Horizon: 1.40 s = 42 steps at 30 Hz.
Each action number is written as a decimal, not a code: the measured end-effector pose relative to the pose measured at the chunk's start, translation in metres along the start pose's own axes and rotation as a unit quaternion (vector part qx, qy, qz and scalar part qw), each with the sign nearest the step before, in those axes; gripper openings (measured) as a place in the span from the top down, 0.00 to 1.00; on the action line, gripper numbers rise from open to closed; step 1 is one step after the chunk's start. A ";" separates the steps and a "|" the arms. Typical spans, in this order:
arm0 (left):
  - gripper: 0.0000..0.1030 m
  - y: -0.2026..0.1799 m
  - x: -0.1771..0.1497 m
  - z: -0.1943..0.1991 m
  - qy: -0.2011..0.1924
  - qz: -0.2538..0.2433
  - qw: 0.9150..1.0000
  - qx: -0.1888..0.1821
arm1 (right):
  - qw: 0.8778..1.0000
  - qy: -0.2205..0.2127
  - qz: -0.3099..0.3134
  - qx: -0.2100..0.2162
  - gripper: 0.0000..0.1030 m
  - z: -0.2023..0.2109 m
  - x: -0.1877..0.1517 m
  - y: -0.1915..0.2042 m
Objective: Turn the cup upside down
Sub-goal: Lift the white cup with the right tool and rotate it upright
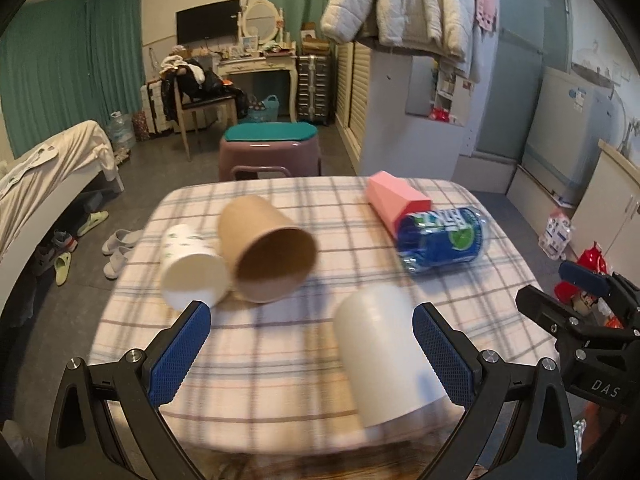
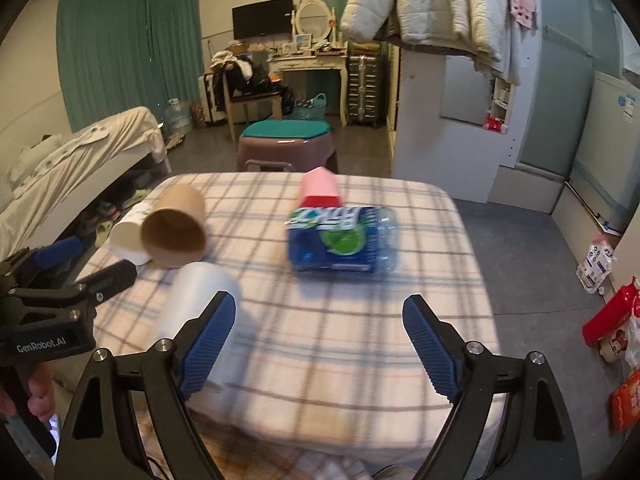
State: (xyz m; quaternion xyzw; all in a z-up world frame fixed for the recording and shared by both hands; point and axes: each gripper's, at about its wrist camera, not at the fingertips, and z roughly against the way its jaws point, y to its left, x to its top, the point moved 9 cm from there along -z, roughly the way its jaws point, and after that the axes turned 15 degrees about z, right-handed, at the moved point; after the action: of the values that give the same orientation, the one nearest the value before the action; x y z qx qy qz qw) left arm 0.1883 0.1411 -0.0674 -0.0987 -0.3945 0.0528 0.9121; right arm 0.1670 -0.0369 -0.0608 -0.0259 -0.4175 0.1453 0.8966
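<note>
1. Tabletop [image 1: 280,380] under a plaid cloth carries all the items; both views are slightly blurred.
2. White cup [image 1: 384,360] stands near the front edge with its closed end up and its wider rim down on the cloth, tilted a little. In the left wrist view it sits between the left gripper's [image 1: 312,354] blue fingers [image 1: 180,356], closer to the right one, and I cannot tell whether that pad touches it.
3. Left gripper is spread wide, released, gripping nothing.
4. Right gripper [image 2: 318,346] is also spread wide and holds nothing; its fingers [image 2: 430,346] frame bare cloth. The white cup shows just beside and partly behind its left finger in that view.
5. Brown paper cup [image 1: 266,248] lies on its side with its open mouth facing the camera, well behind the white cup.
6. Small white cup [image 1: 192,264], with a faint green print, lies on its side touching the brown paper cup on its left.
7. Blue-labelled water bottle [image 1: 442,238] lies on its side toward the right of the tabletop.
8. Pink box [image 1: 396,200] lies just behind the water bottle, touching it.
9. Purple stool [image 1: 270,148] with a teal cushion stands on the floor beyond the far edge.
</note>
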 end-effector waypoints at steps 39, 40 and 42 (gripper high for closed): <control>0.25 -0.035 -0.039 -0.086 0.232 -0.001 0.973 0.014 | 0.998 0.016 -0.053 0.016 0.07 -0.060 -0.029 -0.052; 0.25 -0.035 -0.037 -0.082 0.227 -0.003 0.974 0.013 | 0.998 0.014 -0.052 0.014 0.07 -0.057 -0.028 -0.052; 0.25 -0.037 -0.031 -0.074 0.212 -0.007 0.977 0.009 | 0.998 0.011 -0.053 0.014 0.07 -0.054 -0.027 -0.051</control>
State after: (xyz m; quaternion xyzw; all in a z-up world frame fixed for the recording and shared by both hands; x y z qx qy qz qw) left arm 0.2218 0.0898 -0.1303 -0.0965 -0.1922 0.0275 0.9762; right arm 0.2033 -0.0887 -0.1069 0.0067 -0.4062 0.1030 0.9079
